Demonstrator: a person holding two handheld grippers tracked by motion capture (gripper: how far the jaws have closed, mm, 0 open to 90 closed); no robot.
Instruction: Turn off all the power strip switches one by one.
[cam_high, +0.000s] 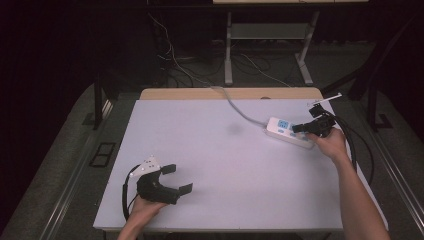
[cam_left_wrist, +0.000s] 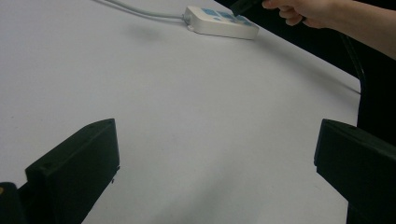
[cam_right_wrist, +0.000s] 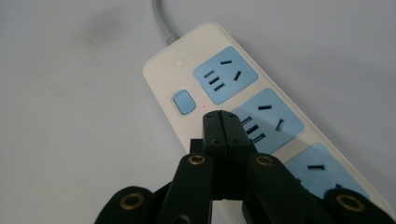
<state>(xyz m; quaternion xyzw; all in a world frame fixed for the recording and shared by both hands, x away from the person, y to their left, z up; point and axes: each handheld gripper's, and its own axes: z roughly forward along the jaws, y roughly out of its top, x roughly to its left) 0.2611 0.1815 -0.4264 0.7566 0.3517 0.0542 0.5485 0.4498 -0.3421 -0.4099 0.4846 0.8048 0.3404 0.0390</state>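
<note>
My right gripper (cam_high: 301, 128) hangs over the power strip (cam_high: 286, 131), jaws pressed flat together with nothing between them. In the right gripper view the closed tips (cam_right_wrist: 221, 122) sit over the strip's body (cam_right_wrist: 196, 65) just beside the small blue switch (cam_right_wrist: 184, 101), at the near edge of the middle socket (cam_right_wrist: 270, 119); whether they touch the plastic I cannot tell. A tiny red light (cam_right_wrist: 204, 106) glows next to the switch. The strip lies near the right edge of the tabletop (cam_high: 225, 150), toward the far right corner, set at a slant, with three blue sockets along it and its grey cord (cam_high: 235, 107) running off the far end toward the far edge. My right hand (cam_high: 331, 142) holds that gripper from the right edge side, black cables trailing behind it. My left gripper (cam_high: 177, 178) rests low near the near left corner, well apart from the strip, its jaws standing wide apart and holding nothing; in the left gripper view only bare white tabletop (cam_left_wrist: 187, 116) lies between them, and the strip (cam_left_wrist: 220, 22) and my right hand (cam_left_wrist: 308, 10) show far off.
</note>
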